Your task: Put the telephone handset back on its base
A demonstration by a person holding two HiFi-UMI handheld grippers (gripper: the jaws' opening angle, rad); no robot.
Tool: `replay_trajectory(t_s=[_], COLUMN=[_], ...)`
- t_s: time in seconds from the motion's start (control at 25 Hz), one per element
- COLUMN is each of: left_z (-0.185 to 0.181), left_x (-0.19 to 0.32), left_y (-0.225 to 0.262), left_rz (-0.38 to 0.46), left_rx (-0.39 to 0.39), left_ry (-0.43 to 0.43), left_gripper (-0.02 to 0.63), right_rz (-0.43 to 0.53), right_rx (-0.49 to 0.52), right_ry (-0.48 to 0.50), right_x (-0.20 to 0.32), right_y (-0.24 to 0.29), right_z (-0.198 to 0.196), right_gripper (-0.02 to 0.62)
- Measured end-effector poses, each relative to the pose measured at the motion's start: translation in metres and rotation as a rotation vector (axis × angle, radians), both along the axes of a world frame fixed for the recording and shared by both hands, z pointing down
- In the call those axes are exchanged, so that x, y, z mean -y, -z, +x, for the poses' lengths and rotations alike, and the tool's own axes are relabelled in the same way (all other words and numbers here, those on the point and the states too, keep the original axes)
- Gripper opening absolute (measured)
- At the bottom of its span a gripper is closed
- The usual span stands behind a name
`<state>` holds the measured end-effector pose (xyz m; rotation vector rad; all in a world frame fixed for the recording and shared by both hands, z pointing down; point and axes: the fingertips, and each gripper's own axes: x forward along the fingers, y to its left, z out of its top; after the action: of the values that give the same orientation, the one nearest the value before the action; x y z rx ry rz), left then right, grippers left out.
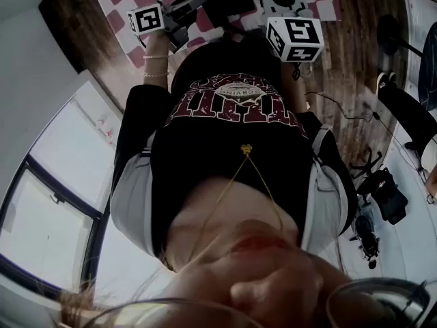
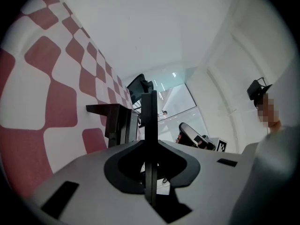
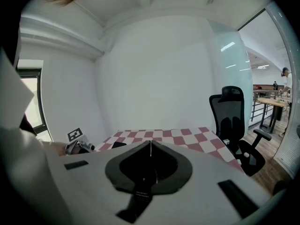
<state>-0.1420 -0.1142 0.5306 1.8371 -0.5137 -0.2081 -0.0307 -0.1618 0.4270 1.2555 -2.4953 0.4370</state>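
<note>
Red and white checks covered the tablecloth in front of us, and both tools were held over its near edge. The left gripper was rolled on its side, so that the cloth rose like a wall at the left of its view. Its two fingers were pressed flat together into one dark bar, and nothing was between them. A black boxy thing stood on the cloth just beside that bar. We could not tell whether it was the telephone, and we could not separate a handset from a base on it. The right gripper pointed a little downward toward the cloth. Its fingers also met in a thin line, with nothing pinched in them. In its view a dark flat shape lay on the near part of the cloth, too small to name, and a black office chair stood to the right of the table. From the head view we saw mostly our own black shirt with a dark red print. The two marker cubes, left and right, were above it against the cloth and the wooden floor.
</note>
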Motion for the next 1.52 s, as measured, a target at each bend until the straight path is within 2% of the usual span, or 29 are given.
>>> replay_trajectory(t_s=[0.56, 1.04, 1.52], left_z=[-0.001, -0.006, -0.002], left_x=[-0.005, -0.011, -0.009], left_y=[-0.017, -0.032, -0.039], left_rz=[-0.046, -0.079, -0.064], left_rx=[0.025, 0.034, 0.067], left_ry=[-0.028, -0.003, -0.031], left_gripper=[0.081, 0.081, 0.081], right_rz=[-0.016, -0.022, -0.022], right_rx=[-0.007, -0.015, -0.017], right_ry=[-0.048, -0.041, -0.061], right_x=[-0.01, -0.011, -0.013], right_y=[0.0, 0.0, 0.0], right_z=[0.008, 0.01, 0.015], right_gripper=[0.02, 0.02, 0.02])
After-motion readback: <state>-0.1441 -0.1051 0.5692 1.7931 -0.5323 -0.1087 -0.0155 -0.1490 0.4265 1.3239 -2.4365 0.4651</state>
